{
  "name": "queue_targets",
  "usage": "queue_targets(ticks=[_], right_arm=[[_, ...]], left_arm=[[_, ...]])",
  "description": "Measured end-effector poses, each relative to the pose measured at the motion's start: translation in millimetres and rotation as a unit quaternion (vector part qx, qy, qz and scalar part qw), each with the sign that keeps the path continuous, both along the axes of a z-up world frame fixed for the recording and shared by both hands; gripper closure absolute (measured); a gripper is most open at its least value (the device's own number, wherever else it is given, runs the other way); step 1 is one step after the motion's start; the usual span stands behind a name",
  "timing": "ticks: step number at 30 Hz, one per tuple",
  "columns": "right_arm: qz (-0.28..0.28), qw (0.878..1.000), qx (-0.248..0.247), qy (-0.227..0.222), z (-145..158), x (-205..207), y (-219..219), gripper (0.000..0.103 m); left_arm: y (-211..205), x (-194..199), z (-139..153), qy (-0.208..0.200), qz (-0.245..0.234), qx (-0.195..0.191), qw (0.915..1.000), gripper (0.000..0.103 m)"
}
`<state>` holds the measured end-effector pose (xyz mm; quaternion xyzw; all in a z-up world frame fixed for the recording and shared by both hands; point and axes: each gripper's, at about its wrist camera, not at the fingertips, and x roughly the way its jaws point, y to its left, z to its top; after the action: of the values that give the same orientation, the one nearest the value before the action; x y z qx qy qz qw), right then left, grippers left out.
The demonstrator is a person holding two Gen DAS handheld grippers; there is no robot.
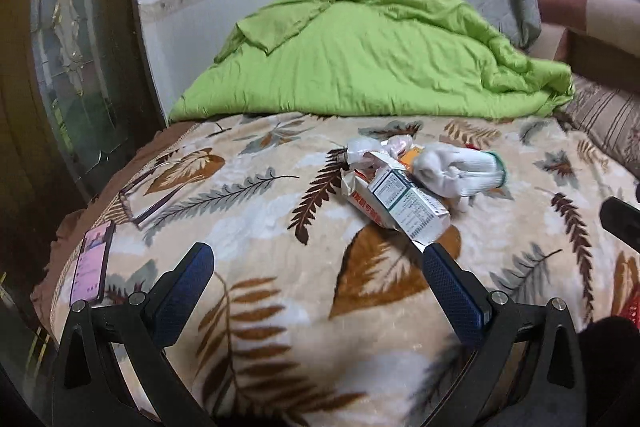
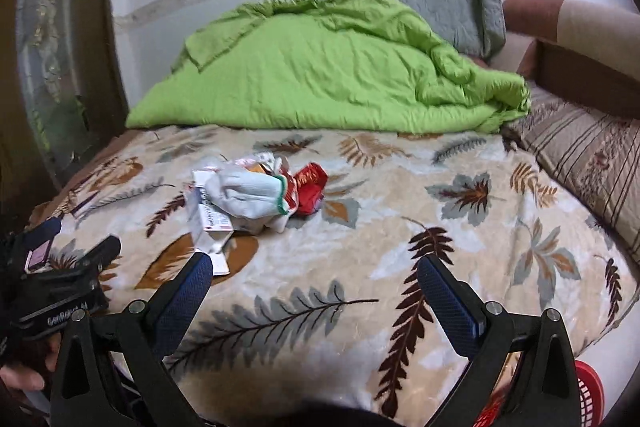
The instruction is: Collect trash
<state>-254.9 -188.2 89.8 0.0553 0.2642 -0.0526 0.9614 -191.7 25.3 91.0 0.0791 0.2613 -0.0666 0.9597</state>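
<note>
Pink-screened phone is lying at the bed's left edge. Both grippers, left and right, are hovering spread, holding nothing. Trash is sitting mid-blanket, partly hidden under a glove. Red basket is showing, cut off.

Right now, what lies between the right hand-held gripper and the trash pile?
Only bare leaf-print blanket, per the right wrist view; the right hand-held gripper is open, the trash pile untouched.

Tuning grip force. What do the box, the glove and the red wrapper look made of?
Box: thin printed cardboard, matte, torn open flap. Glove: white knit fabric, soft, green-edged cuff. Red wrapper: probably glossy plastic film, crinkled with shine.
</note>
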Motion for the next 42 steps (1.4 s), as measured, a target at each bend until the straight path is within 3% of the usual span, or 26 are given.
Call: queue_targets(ticks=[5,13,42], right_arm=[[0.027,1.000,0.006,0.000,-5,-4,7,0.000],[-0.012,1.000,0.009,0.006,-10,-6,0,0.000],[-0.025,0.999,-0.009,0.025,-13,0,4,0.000]], left_arm=[[6,-12,6,-0.033,0.001,-0.020,0.9992,0.000],[2,-6,0,-0.019,-0.006,-0.020,0.9996,0.000],[3,-2,-8,-0.012,-0.009,-0.023,0.9996,0.000]])
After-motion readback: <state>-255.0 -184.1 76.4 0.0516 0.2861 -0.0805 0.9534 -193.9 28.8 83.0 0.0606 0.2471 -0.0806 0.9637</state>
